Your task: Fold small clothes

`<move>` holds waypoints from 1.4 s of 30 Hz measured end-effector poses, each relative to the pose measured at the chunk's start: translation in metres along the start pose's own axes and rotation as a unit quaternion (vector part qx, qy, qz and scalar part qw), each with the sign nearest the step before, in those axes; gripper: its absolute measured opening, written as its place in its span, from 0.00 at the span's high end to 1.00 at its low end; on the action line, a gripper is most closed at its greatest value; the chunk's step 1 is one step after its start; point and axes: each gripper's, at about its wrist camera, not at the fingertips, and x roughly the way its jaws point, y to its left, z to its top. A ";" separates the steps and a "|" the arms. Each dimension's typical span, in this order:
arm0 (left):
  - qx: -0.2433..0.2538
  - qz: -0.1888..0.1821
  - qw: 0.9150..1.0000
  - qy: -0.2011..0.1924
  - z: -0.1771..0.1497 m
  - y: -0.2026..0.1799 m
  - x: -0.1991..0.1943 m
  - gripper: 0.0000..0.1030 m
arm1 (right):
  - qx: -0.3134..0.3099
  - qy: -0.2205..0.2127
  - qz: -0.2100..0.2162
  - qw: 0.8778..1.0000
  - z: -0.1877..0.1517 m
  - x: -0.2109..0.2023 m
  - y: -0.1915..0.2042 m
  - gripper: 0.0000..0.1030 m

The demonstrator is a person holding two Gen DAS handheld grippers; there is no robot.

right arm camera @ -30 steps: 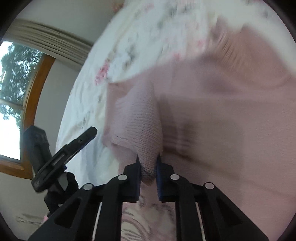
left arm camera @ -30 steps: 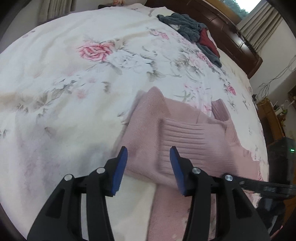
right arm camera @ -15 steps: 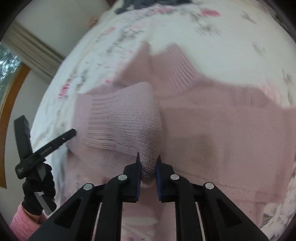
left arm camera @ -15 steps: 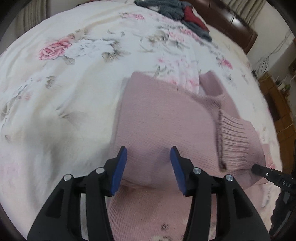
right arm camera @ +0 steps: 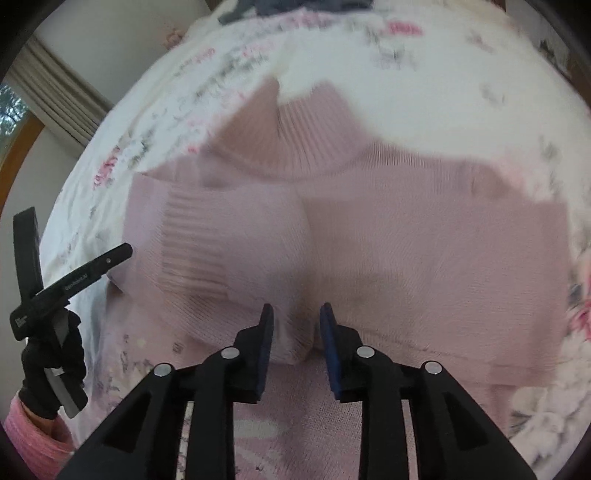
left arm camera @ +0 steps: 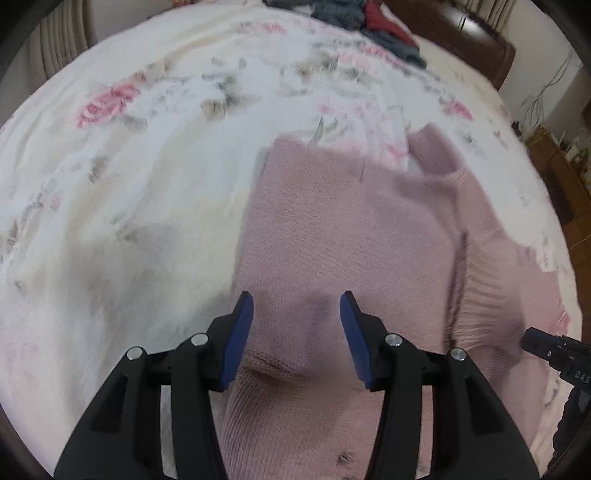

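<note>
Pink knit sweater [left arm camera: 347,236] lies flat on the floral bedsheet [left arm camera: 147,155], sleeves folded in over the body; ribbed cuff [right arm camera: 192,243] of one sleeve rests across the chest, ribbed collar [right arm camera: 314,136] points toward the far end of the bed. Left gripper [left arm camera: 296,332]: jaws spread wide, blue pads [left arm camera: 238,332] either side of a folded sleeve edge, nothing clamped between them; fabric sits below and ahead of the tips. Right gripper [right arm camera: 296,343]: jaws parted, narrower gap than the left, a rounded fold of the sleeve lying between the pads (contact with the pads cannot be resolved, knit looks slack, not pinched). In the right wrist view the left gripper appears at the left margin beside the sweater edge, held by a hand in a black glove [right arm camera: 51,365] with a pink knit cuff below it. In the left wrist view the right gripper's tip shows at the right margin, just against the ribbed cuff. Pile of grey and dark red clothing [left arm camera: 369,22] at the far end of the bed, well apart from the sweater. Dark wooden headboard [left arm camera: 465,37] behind it. Both views motion-blurred.
</note>
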 end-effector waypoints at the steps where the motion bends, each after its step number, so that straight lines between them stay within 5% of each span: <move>1: 0.007 0.000 1.000 -0.010 0.001 -0.003 -0.006 0.53 | -0.006 -0.006 0.007 1.000 0.003 -0.005 0.006 0.72; 5: 0.019 -0.015 1.000 -0.013 0.007 -0.012 -0.011 0.53 | -0.043 0.004 0.036 0.998 0.016 0.005 0.041 0.57; 13: 0.009 -0.012 1.000 0.027 0.003 -0.004 0.020 0.53 | -0.080 0.059 0.035 0.994 0.028 0.061 0.091 0.53; 17: 0.016 -0.015 0.999 0.023 0.000 -0.001 0.024 0.53 | -0.104 0.074 -0.006 0.992 0.026 0.088 0.104 0.49; 20: 0.023 -0.011 0.999 0.022 -0.001 -0.003 0.026 0.52 | -0.126 0.065 -0.041 0.989 0.022 0.094 0.107 0.68; 21: 0.024 -0.010 0.999 0.022 -0.002 -0.003 0.026 0.52 | -0.129 0.062 -0.044 0.989 0.021 0.092 0.106 0.85; 25: 0.021 -0.011 1.000 0.020 -0.003 -0.001 0.027 0.52 | -0.099 0.045 0.004 0.994 0.025 0.067 0.079 0.90; 32: 0.017 -0.006 1.000 0.018 -0.003 -0.002 0.028 0.52 | -0.022 -0.050 0.051 0.997 0.021 -0.033 0.007 0.90; 37: 0.017 -0.004 1.000 0.017 -0.004 -0.003 0.028 0.52 | 0.034 -0.089 0.039 0.995 0.012 -0.077 -0.050 0.90; 42: 0.021 0.003 1.000 0.014 -0.006 -0.006 0.029 0.52 | 0.087 -0.081 0.022 0.993 -0.005 -0.081 -0.112 0.90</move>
